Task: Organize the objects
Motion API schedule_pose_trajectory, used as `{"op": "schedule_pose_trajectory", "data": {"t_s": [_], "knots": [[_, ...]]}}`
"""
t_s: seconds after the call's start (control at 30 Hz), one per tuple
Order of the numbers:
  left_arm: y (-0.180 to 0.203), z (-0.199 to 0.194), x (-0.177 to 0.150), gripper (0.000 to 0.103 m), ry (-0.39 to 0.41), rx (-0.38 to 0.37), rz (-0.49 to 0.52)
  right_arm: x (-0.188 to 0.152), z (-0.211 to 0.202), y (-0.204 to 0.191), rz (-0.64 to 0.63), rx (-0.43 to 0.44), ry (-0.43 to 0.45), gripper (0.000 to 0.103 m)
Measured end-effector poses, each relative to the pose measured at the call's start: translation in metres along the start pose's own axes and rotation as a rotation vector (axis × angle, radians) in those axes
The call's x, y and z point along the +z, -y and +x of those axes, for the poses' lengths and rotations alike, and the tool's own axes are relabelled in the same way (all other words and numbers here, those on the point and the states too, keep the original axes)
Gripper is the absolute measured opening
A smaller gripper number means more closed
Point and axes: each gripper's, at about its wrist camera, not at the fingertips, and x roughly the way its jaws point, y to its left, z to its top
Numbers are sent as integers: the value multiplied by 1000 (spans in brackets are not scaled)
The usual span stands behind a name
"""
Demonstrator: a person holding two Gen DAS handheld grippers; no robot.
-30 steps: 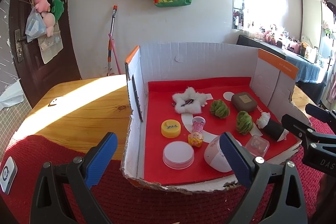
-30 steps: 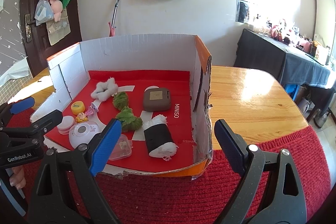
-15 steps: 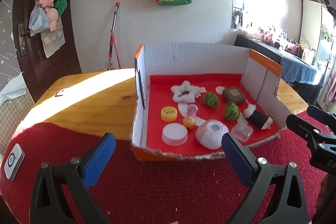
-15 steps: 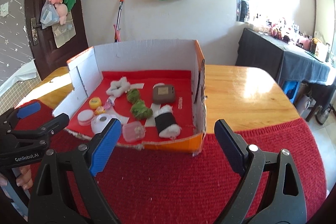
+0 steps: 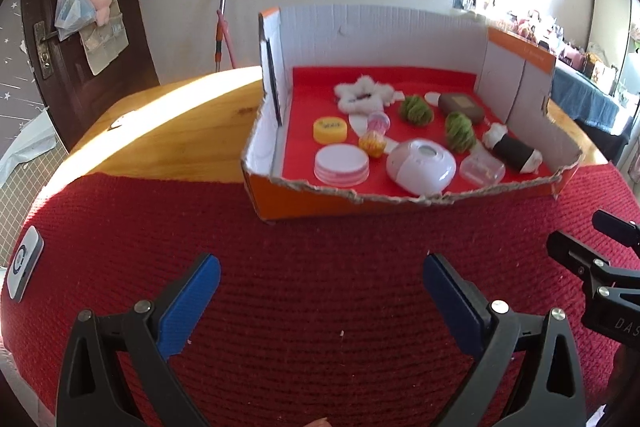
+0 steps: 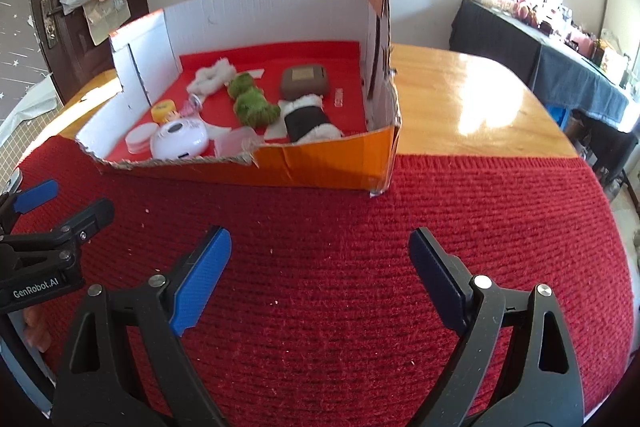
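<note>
**A:** Where is the cardboard box [image 5: 304,205] sitting?

**B:** In the left wrist view it is lying at about one o'clock from the left gripper [image 5: 320,287], resting partly on the red knitted mat [image 5: 320,327] and partly on the wooden table [image 5: 172,131]. In the right wrist view it is sitting at eleven o'clock from the right gripper [image 6: 320,263].

**A:** What is lying inside it?

**B:** On its red lining, a white round device [image 5: 420,167] is sitting near the torn front edge, with a white lid [image 5: 341,163] just beside it at nine o'clock and a clear small case [image 5: 482,169] at three o'clock. A yellow cap [image 5: 330,129], a white fluffy piece [image 5: 364,97], two green pompoms [image 5: 416,109], a brown pouch [image 5: 460,105] and a black-and-white roll [image 5: 514,151] are lying farther in.

**A:** And the jaws?

**B:** Both grippers are hanging over the mat with their blue pads standing wide apart, gripping nothing. A white remote [image 5: 24,267] is lying at the mat's edge, at nine o'clock from the left gripper.
</note>
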Motion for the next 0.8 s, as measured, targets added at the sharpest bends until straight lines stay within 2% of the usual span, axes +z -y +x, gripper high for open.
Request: {"op": "schedule_pose_trajectory", "data": {"t_s": [0.2,0.33,0.8], "knots": [[4,12,-2,103,-50,-31,1,-4,14,4,12,-16,-62,91],[6,18,-2,103,-78,-38,5,-5,16,2,3,-29,-69,92],[5,17,-4,103,-78,-32,-9,-2,22,3,23,-59,-96,103]]}}
